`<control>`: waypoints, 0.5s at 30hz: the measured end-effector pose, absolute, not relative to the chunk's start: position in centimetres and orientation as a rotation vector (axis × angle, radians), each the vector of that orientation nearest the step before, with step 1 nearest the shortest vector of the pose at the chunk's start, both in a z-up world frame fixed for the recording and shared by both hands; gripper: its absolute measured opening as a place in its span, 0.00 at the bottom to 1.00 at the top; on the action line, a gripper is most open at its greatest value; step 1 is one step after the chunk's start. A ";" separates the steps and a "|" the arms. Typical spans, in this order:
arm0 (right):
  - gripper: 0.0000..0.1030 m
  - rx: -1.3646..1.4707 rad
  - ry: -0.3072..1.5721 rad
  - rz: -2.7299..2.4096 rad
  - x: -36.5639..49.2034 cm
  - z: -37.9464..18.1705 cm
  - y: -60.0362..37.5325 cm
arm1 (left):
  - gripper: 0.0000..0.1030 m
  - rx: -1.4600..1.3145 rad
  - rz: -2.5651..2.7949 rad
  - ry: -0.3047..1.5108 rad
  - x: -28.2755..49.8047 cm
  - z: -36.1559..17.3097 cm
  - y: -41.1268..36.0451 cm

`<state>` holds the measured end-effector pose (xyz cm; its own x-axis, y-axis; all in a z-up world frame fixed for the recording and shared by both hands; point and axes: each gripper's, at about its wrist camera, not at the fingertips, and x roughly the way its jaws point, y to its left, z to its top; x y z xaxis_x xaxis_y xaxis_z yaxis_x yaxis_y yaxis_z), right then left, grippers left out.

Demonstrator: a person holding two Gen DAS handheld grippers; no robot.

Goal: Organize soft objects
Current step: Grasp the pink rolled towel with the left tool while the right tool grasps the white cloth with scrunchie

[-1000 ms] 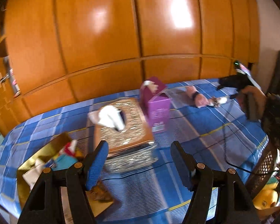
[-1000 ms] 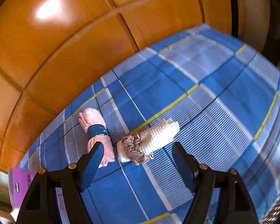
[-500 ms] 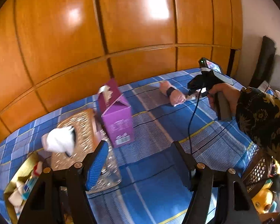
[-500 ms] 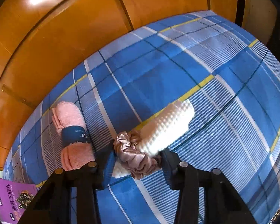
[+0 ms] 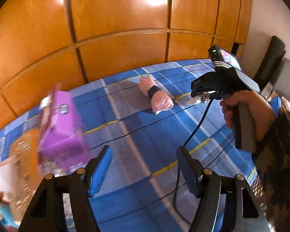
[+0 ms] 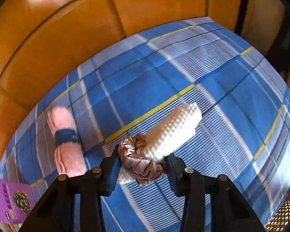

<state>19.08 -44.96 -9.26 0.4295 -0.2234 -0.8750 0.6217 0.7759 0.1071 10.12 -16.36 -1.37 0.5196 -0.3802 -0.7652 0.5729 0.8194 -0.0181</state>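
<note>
While the blue plaid cloth with thin yellow lines [image 6: 212, 61] lies spread over the desk in front of the glossy orange wooden panels [image 5: 116, 19], the right gripper [image 6: 142, 166] has its jaws clamped on a rolled white knobbly towel [image 6: 174, 133] ringed by a dusty-pink satin scrunchie [image 6: 139, 158]. Those jaws have just closed in, and the scrunchie end of the roll sits squarely between them, both blue pads pressing its sides, while the white end sticks out ahead of the jaws and to the right. To the left of the right jaws, just apart from them, a rolled pink fluffy towel bound by a dark band [image 6: 65, 135] lies on the cloth. Further left and nearer than the tips stands a purple cardboard box [image 6: 9, 203].

The left gripper [image 5: 144, 169] hangs over the cloth with its jaws apart and nothing between them. Well ahead of these jaws lies the same pink roll; to their left, close by, stands the purple box, blurred. Ahead and to the right, a person's hand [image 5: 247, 112] grips the handle of the right gripper, a black cable [image 5: 195, 129] trailing from it down toward the left jaws.
</note>
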 end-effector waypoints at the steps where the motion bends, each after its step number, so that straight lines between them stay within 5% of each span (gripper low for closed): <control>1: 0.41 0.472 0.979 -0.549 18.9 -9.0 -45.2 | 0.68 0.247 -0.578 0.859 10.6 -1.6 -17.0; 15: 0.41 0.678 0.808 -0.517 16.5 -7.3 -47.1 | 0.67 0.215 -0.546 0.994 20.6 -6.1 -26.0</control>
<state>16.45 -47.08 -7.30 0.5901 -0.1622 -0.7909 0.6499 0.6766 0.3462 20.63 -25.96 -6.08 0.4256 -0.3371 -0.8398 0.5282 0.8461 -0.0720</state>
